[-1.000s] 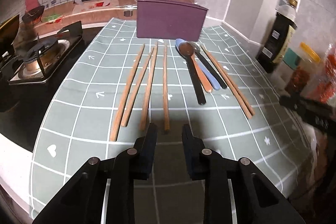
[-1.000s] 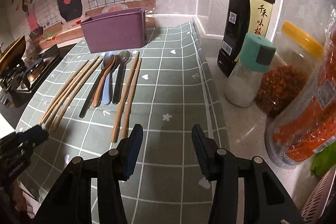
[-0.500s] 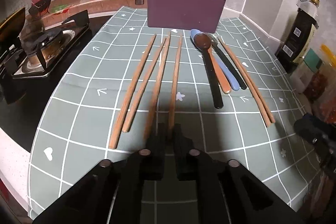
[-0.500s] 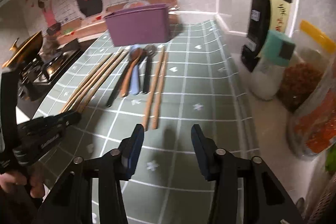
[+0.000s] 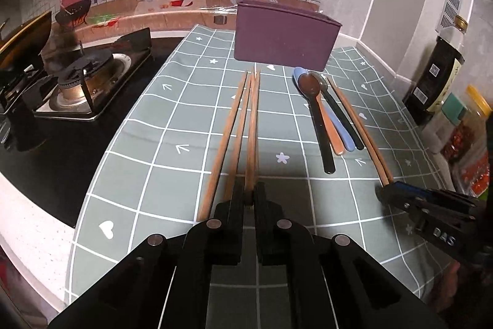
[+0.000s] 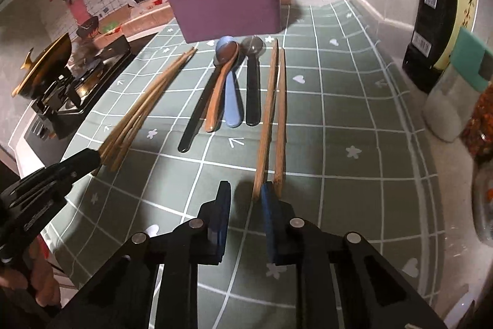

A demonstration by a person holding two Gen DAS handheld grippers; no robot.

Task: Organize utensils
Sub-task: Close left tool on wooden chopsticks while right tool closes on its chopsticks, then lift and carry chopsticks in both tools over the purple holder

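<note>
Jaws of the left gripper (image 5: 249, 199) pinch near ends of wooden chopsticks (image 5: 251, 125) on the green checked surface (image 5: 148, 162) — right gripper (image 6: 245, 199) is closing beside another pair (image 6: 272, 113), apparently offset, risking a miss.

Ahead of both jaws, bare cloth (image 6: 339, 113) lies between utensil rows; the purple box (image 5: 285, 40) blocks the far end.

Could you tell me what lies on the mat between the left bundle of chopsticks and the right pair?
Four spoons lie side by side there, bowls toward the purple box, between the left bundle and the right pair; the right wrist view shows it best.
</note>
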